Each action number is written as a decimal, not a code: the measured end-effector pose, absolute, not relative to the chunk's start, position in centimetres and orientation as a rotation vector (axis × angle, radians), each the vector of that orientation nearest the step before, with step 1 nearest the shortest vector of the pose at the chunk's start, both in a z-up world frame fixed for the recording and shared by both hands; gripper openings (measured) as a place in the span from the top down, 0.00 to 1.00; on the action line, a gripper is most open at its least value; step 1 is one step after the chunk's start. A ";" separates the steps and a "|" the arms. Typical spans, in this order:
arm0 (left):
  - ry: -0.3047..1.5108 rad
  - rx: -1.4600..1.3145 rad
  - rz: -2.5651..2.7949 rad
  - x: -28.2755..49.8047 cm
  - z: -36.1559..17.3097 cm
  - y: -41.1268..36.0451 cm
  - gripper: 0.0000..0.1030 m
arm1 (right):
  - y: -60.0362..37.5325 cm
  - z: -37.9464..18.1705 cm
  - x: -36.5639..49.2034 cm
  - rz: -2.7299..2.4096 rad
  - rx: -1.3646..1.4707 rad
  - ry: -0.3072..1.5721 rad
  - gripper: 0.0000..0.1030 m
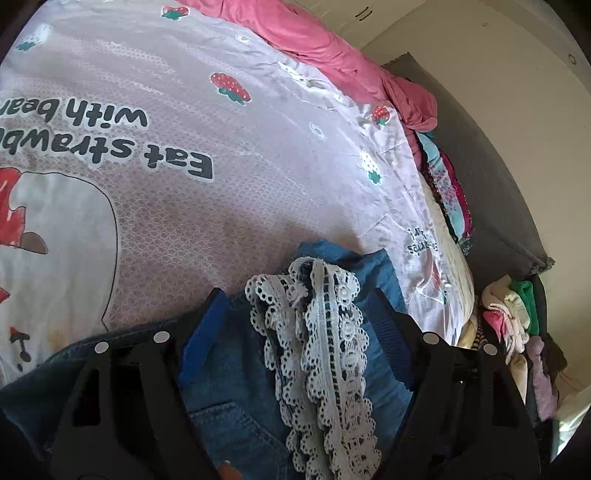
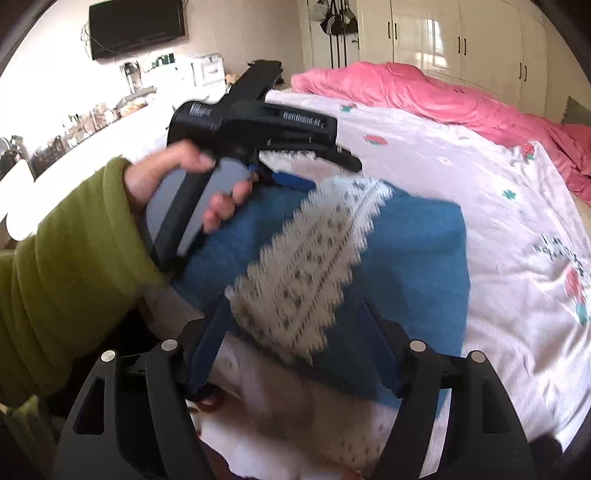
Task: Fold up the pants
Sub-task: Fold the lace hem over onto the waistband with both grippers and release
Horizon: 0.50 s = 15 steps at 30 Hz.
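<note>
The pants (image 1: 236, 398) – blue denim with a white lace strip (image 1: 325, 350) lying along them – lie folded on the near part of the strawberry-print bedspread (image 1: 221, 166). The left gripper (image 1: 299, 321) stands with jaws apart over the lace, pressing nothing. The right gripper (image 2: 295, 332) is spread wide too, the denim's near edge between its fingers – ungripped

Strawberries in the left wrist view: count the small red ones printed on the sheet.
3. One at the top edge, one mid-sheet above the lettering, one by the pink blanket. More may be hidden under the jeans.
</note>
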<state>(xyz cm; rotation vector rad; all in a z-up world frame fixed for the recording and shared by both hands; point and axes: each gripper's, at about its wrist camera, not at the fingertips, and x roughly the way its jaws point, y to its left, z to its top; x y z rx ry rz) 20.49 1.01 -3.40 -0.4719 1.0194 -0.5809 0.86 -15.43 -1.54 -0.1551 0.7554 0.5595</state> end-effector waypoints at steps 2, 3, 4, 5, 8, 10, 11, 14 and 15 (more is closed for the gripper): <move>1.017 -0.441 -0.576 20.5 -3.3 0.6 0.60 | -14.6 -2.0 -0.3 0.568 -0.189 0.772 0.33; 1.017 -0.440 -0.583 20.5 -3.4 0.5 0.65 | -14.1 -2.3 -0.6 0.561 -0.219 0.781 0.33; 1.018 -0.438 -0.582 20.5 -3.4 0.3 0.67 | -13.5 -2.4 -0.7 0.555 -0.247 0.777 0.33; 1.019 -0.432 -0.580 20.5 -3.4 0.3 0.67 | -13.0 -2.4 -0.8 0.553 -0.262 0.767 0.34; 1.018 -0.426 -0.571 20.6 -3.5 0.1 0.76 | -12.0 -3.0 0.0 0.527 -0.262 0.783 0.43; 1.011 -0.419 -0.562 20.6 -3.4 0.0 0.81 | -11.2 -3.5 1.2 0.520 -0.265 0.803 0.52; 1.004 -0.414 -0.558 20.6 -3.4 0.0 0.84 | -10.3 -3.9 1.0 0.506 -0.287 0.806 0.61; 0.986 -0.429 -0.568 20.3 -2.8 0.2 0.89 | -10.2 -4.0 1.5 0.521 -0.285 0.809 0.81; 0.974 -0.433 -0.580 19.9 -2.4 0.5 0.90 | -10.4 -3.8 1.6 0.530 -0.274 0.808 0.81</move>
